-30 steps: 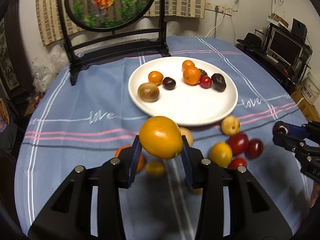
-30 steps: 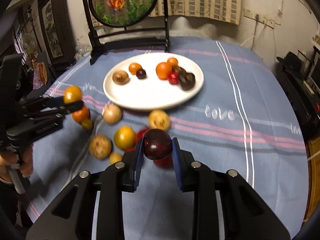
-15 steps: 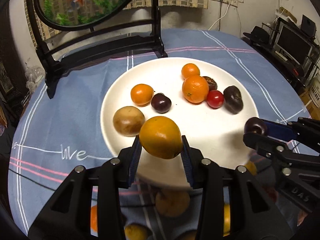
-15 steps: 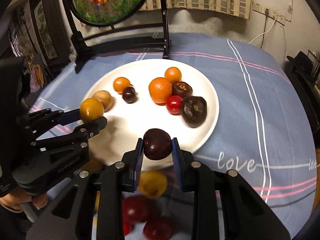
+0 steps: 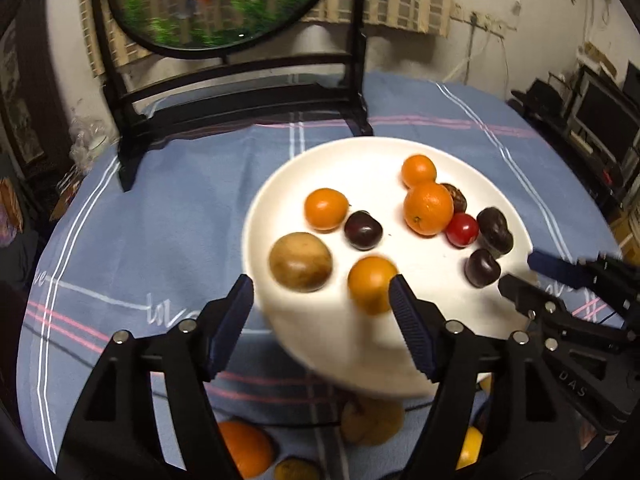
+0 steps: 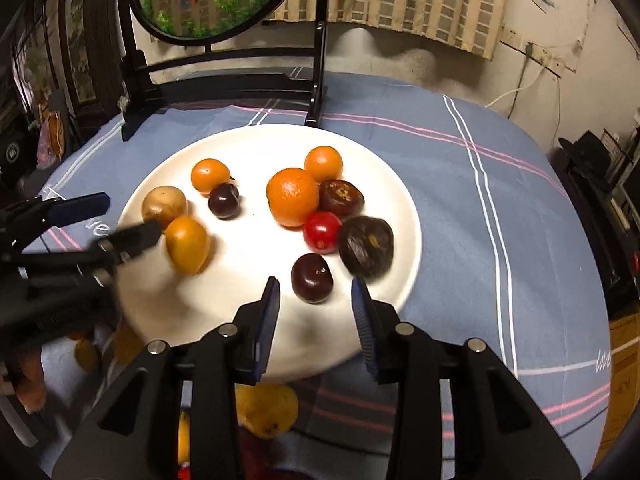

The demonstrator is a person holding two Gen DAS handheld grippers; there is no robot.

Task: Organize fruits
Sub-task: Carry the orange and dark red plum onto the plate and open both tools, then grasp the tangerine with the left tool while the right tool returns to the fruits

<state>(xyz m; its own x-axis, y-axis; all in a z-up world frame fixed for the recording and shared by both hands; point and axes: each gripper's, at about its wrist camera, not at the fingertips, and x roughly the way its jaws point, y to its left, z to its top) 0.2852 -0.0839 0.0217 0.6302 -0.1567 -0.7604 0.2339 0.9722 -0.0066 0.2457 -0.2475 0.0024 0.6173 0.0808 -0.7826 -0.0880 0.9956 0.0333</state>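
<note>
- My left gripper [image 5: 322, 322] has just been opening; its jaws stand apart, and the yellow-orange fruit [image 5: 371, 283] lies free on the white plate [image 5: 360, 156].
- My right gripper [image 6: 316, 314] has just been opening too; the dark plum [image 6: 311, 278] rests on the plate.
- Risk: either round fruit may roll off the near rim if I clip it while backing out.
- Farther fruit [image 6: 292, 196] sits clustered.

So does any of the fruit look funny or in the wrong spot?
Yes. Some fruit still lies off the white plate on the blue cloth, like the yellow fruit below the right claw. On the plate, two dark fruits look wrinkled and old beside the shiny red one.
</note>
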